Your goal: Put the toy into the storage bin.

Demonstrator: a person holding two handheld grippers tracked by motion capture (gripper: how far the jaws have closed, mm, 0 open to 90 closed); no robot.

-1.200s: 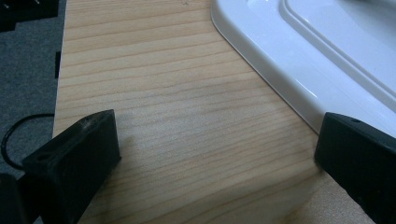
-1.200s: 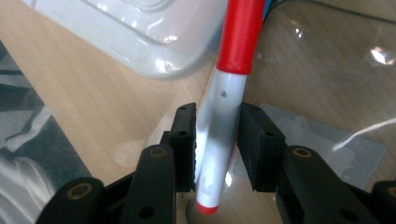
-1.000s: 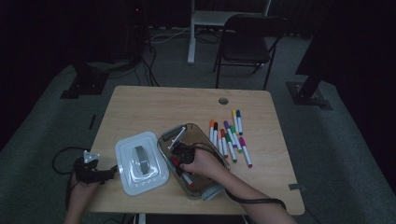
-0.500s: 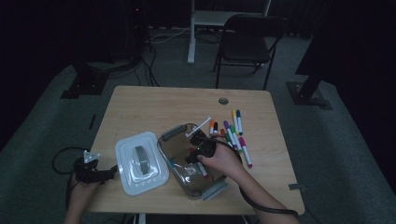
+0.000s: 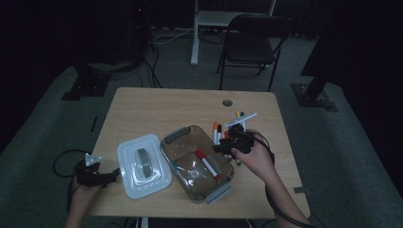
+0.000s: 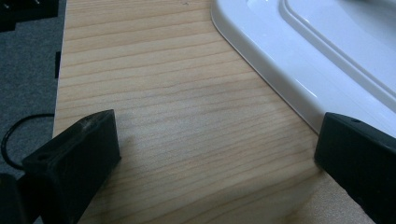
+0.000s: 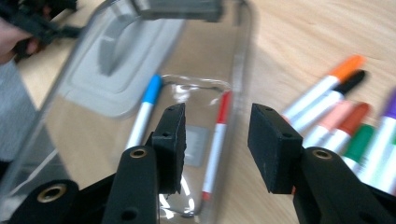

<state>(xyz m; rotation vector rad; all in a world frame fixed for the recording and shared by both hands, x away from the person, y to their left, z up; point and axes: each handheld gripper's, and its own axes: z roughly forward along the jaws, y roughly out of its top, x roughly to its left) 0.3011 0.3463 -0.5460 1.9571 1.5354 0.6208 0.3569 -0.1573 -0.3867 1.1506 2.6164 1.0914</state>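
A: How is the clear box [image 5: 197, 164] seen?
B: A transparent, smoky-tinted container with grey clip handles at two ends is found near the middle of the wooden worktop [image 5: 157, 111]. A red marker [image 5: 206, 163] and a blue marker [image 7: 144, 111] are lain inside it. Its white lid [image 5: 143, 165], with a grey raised grip, is set flat just beside it on the left.

A: And the right gripper [image 5: 236, 141]?
B: It is held above the worktop at the box's right edge, beside the loose markers [image 5: 227, 129]. In the right gripper view its fingers [image 7: 172, 140] are seen parted by a moderate gap, with nothing between them.

A: The left gripper [image 5: 96, 174]?
B: It is kept low at the worktop's left edge, near the lid. In the left gripper view the fingers [image 6: 77, 158] are spread wide and empty, bare wood lying between them and the lid's rim by the right one.
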